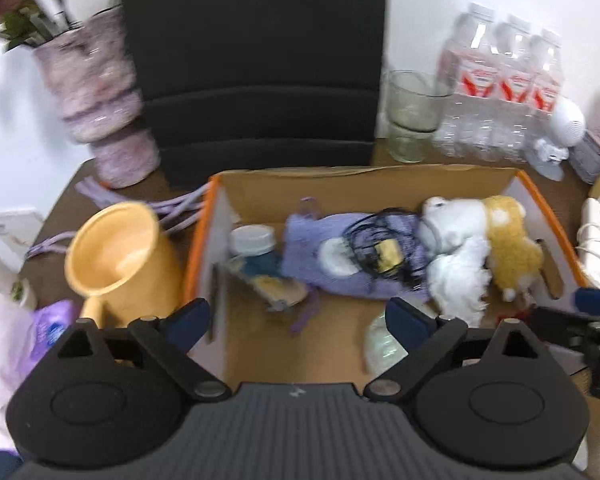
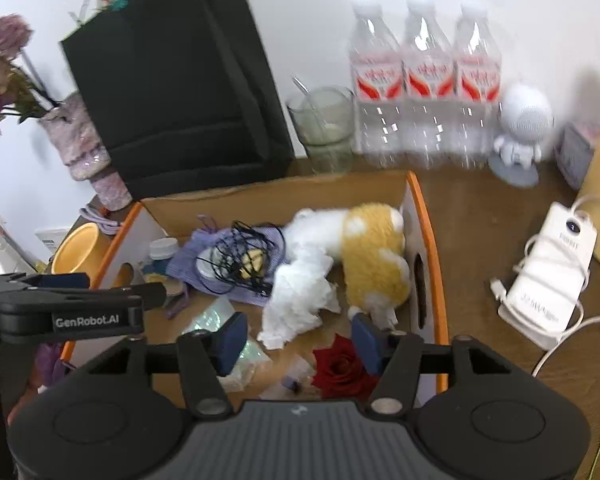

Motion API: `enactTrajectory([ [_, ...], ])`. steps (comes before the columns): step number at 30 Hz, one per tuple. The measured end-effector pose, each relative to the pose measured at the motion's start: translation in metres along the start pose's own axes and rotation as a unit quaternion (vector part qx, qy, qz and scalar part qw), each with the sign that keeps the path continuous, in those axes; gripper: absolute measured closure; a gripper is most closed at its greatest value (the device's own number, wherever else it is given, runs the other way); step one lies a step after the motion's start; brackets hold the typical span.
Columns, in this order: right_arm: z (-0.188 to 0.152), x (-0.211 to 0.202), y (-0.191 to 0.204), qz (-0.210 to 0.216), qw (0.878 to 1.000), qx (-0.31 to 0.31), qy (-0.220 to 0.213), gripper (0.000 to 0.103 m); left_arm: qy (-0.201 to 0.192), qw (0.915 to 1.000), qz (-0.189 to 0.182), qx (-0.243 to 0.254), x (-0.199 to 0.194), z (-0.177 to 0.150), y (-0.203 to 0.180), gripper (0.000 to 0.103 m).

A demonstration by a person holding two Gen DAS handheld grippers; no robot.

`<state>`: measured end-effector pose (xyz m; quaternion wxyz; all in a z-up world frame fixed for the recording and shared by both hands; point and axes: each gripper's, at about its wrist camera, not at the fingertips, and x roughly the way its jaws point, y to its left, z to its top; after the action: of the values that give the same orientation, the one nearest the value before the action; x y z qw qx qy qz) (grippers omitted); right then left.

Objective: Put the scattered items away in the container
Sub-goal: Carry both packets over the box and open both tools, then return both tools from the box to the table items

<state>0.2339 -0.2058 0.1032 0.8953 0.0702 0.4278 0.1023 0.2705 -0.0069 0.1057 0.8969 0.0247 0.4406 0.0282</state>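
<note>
A cardboard box with orange edges [image 1: 360, 188] [image 2: 432, 240] holds a yellow-and-white plush toy [image 1: 508, 240] [image 2: 376, 256], crumpled white tissue [image 1: 456, 276] [image 2: 300, 292], a purple knitted pouch [image 1: 320, 240] with a black cable [image 2: 240, 256] on it, a white-capped bottle [image 1: 252, 240], a shiny packet [image 2: 212, 312] and a red rose [image 2: 340, 368]. My left gripper [image 1: 298, 320] hangs open over the box's near left corner, with nothing between its fingers. Over the near right part, my right gripper [image 2: 299, 340] is open just short of the tissue, above the rose.
A yellow mug [image 1: 120, 256] and a purple packet [image 1: 52, 324] lie left of the box. Behind it stand a black bag [image 1: 252, 60], a vase [image 1: 96, 92], a glass [image 1: 412, 112] and water bottles [image 1: 504, 80]. A white power bank with its cable [image 2: 548, 272] lies to the right.
</note>
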Motion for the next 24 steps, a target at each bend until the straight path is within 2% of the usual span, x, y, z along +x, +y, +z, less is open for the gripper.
enactTrajectory([
  [3, -0.007, -0.015, 0.01, -0.008, 0.999, -0.029, -0.025, 0.043, -0.037, 0.9992, 0.008, -0.013, -0.016, -0.014, 0.013, 0.006],
  [6, -0.018, -0.035, 0.016, -0.022, 0.996, -0.061, -0.064, 0.041, -0.109, 0.9939, 0.001, -0.019, -0.043, -0.039, 0.02, 0.006],
  [9, -0.036, -0.058, 0.018, -0.015, 0.99, -0.078, -0.118, 0.038, -0.183, 0.9824, -0.022, -0.03, -0.076, -0.07, 0.023, 0.006],
  [11, -0.052, -0.071, 0.018, -0.002, 0.985, -0.081, -0.152, 0.038, -0.231, 0.9714, -0.029, -0.046, -0.097, -0.094, 0.023, 0.006],
  [14, -0.078, -0.089, 0.019, 0.015, 0.977, -0.089, -0.192, 0.038, -0.276, 0.9588, -0.036, -0.057, -0.121, -0.122, 0.02, 0.006],
  [17, -0.103, -0.103, 0.023, 0.021, 0.972, -0.1, -0.214, 0.035, -0.301, 0.951, -0.047, -0.051, -0.136, -0.143, 0.017, 0.006],
  [19, -0.118, -0.109, 0.024, 0.024, 0.969, -0.104, -0.222, 0.03, -0.308, 0.9482, -0.058, -0.053, -0.142, -0.153, 0.015, 0.005],
  [24, -0.14, -0.113, 0.025, 0.027, 0.972, -0.104, -0.211, 0.03, -0.297, 0.951, -0.074, -0.042, -0.152, -0.18, 0.016, 0.003],
])
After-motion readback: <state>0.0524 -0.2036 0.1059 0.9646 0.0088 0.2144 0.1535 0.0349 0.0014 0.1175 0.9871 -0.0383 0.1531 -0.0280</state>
